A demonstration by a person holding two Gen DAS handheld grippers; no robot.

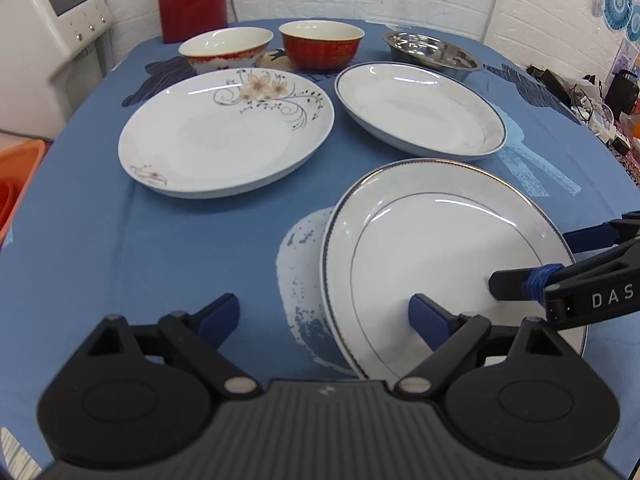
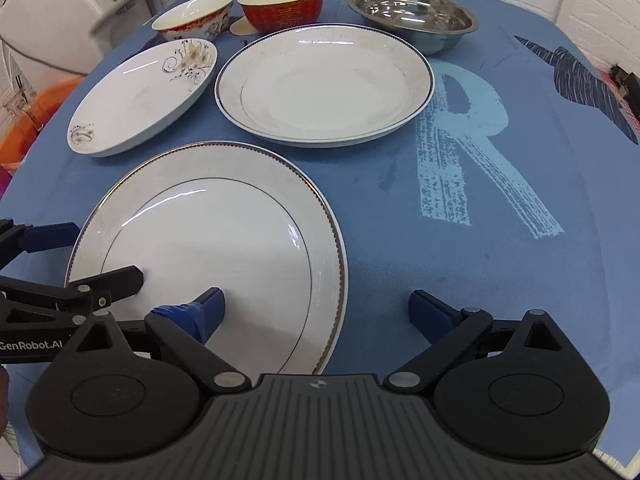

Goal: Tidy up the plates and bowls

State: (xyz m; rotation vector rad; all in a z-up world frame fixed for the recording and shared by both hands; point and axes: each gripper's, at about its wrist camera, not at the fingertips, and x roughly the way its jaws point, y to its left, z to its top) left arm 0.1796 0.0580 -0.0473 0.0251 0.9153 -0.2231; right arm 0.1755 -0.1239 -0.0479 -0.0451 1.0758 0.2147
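On the blue printed tablecloth (image 2: 400, 216), both the left gripper (image 1: 324, 312) and right gripper (image 2: 316, 304) gape wide, empty, straddling opposite rims of the glossy round silver-rimmed white plate (image 2: 224, 232), near edge cut off.

Blue-clothed table (image 2: 500, 264) carries three plates (image 2: 324, 84), three bowls (image 2: 414, 14)

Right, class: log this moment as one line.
left gripper: open, beside near plate | right gripper: open, one finger over near plate | plates: three, unstacked | bowls: three, far edge
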